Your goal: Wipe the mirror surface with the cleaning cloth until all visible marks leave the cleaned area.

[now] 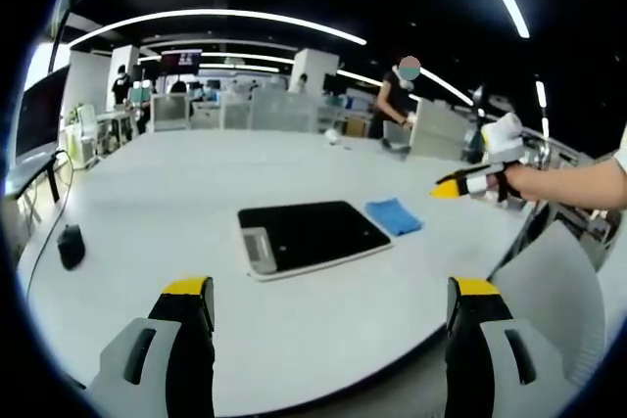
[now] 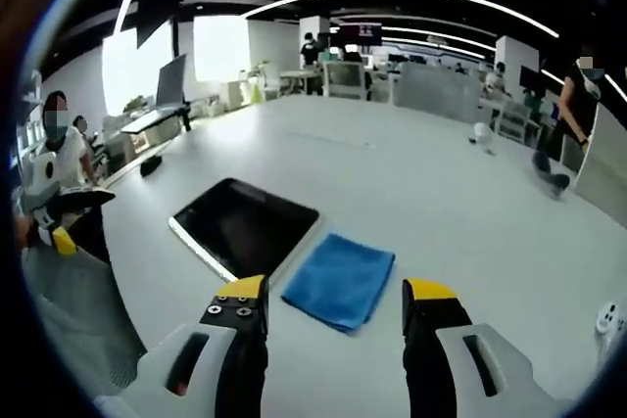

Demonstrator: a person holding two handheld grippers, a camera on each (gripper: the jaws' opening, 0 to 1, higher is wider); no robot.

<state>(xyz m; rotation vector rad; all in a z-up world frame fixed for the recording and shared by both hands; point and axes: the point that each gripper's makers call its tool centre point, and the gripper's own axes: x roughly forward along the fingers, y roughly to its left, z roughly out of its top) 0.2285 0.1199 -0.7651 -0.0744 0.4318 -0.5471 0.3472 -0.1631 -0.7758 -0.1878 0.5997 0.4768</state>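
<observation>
One mirror (image 2: 245, 227), one blue cloth (image 2: 339, 280), one mouse (image 1: 71, 245), and perhaps four people, blurred, farther off.

A computer mouse (image 1: 71, 245) lies on the white table (image 1: 176, 193).

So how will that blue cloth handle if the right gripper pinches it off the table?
The blue cloth lies flat, folded and thin beside the mirror, so it will probably droop and unfold when lifted. It looks light and soft, so pushing it would likely bunch it.
</observation>
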